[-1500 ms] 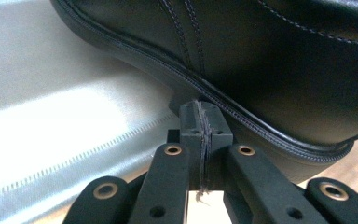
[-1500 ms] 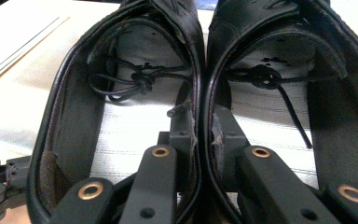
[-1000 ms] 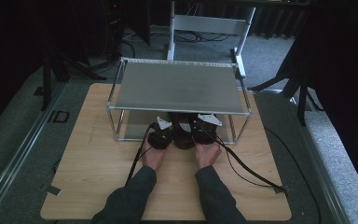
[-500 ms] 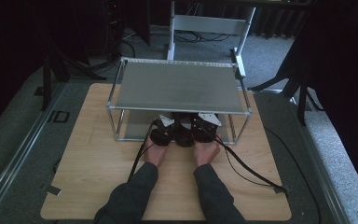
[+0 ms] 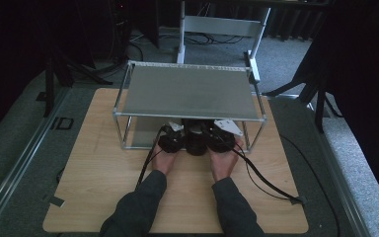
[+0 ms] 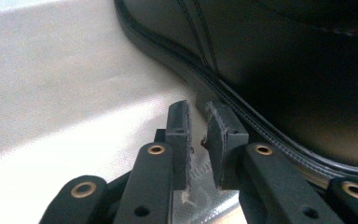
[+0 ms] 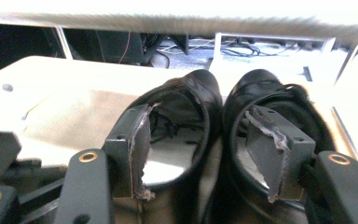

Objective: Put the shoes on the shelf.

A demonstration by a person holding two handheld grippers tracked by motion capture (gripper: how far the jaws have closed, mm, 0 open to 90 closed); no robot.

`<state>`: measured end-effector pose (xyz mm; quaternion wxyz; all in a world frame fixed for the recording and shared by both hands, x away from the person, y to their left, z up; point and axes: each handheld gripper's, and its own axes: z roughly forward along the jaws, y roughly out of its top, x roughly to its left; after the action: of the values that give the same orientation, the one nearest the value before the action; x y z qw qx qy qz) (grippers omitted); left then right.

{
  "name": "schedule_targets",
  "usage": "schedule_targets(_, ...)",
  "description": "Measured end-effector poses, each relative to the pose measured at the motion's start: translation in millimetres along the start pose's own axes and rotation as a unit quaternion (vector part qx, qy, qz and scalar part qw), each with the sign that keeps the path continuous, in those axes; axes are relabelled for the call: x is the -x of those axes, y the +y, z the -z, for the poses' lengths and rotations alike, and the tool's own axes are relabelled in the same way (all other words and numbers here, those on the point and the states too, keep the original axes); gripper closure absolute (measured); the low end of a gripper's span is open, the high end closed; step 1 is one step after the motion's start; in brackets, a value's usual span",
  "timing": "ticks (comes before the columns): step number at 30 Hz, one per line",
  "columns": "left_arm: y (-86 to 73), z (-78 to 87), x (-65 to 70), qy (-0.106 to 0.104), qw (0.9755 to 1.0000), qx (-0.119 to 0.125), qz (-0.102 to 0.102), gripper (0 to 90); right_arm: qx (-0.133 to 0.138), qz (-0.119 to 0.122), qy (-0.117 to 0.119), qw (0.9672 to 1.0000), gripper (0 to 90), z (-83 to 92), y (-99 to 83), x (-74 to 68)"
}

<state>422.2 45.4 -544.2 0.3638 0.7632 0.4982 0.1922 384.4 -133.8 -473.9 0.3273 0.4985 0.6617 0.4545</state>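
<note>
Two black shoes [image 5: 196, 139] stand side by side on the lower tier of a metal rack, under its top shelf [image 5: 187, 91]. My right gripper [image 7: 198, 112] is open and its jaws have just been opening. One jaw hangs over the left shoe [image 7: 200, 88], the other over the right shoe [image 7: 265, 84], and the shoes' touching collars lie between them, unpressed. My left gripper [image 6: 196, 109] has also just been opening. A narrow empty gap shows between its pads [image 6: 179, 126], beside a shoe's sole [image 6: 242, 112]. Both hands hold the grippers [image 5: 170, 143] [image 5: 218, 140] at the rack's front.
The rack stands on a wooden board [image 5: 94, 173] laid over grey carpet. Its front posts [image 5: 125, 133] flank my hands. Black cables [image 5: 266, 180] trail from the grippers across the board to the right. The pale lower tier [image 6: 51, 70] stretches left of the shoes.
</note>
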Motion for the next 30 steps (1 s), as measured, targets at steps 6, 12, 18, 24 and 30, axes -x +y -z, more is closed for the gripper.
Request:
schedule_targets(6, -1.9, 5.9, -2.8, -0.019, 0.9998, 0.008, -0.004, 75.7, -0.020, 0.044, 0.013, 0.9987, 35.3, 24.8, 1.0, 16.7)
schedule_targets(12, -4.5, 12.1, -3.1, -0.027, 0.9995, 0.014, -0.004, 74.5, -0.049, 0.032, 0.017, 0.9982, 33.9, 30.6, -14.1, 40.9)
schedule_targets(18, -11.9, 25.8, -0.8, -0.039, 0.9990, 0.021, 0.004, 69.6, -0.078, 0.035, 0.036, 0.9957, 32.7, 33.9, -28.7, 57.8)
schedule_targets(24, -27.0, 47.7, 9.0, -0.066, 0.9971, 0.037, -0.007, 60.6, -0.108, 0.043, 0.051, 0.9919, 31.8, 32.9, -40.4, 60.9)
schedule_targets(30, -30.4, 48.0, 29.1, -0.086, 0.9950, 0.042, -0.028, 51.2, -0.109, -0.023, 0.049, 0.9926, 19.3, 7.9, -39.5, 62.5)
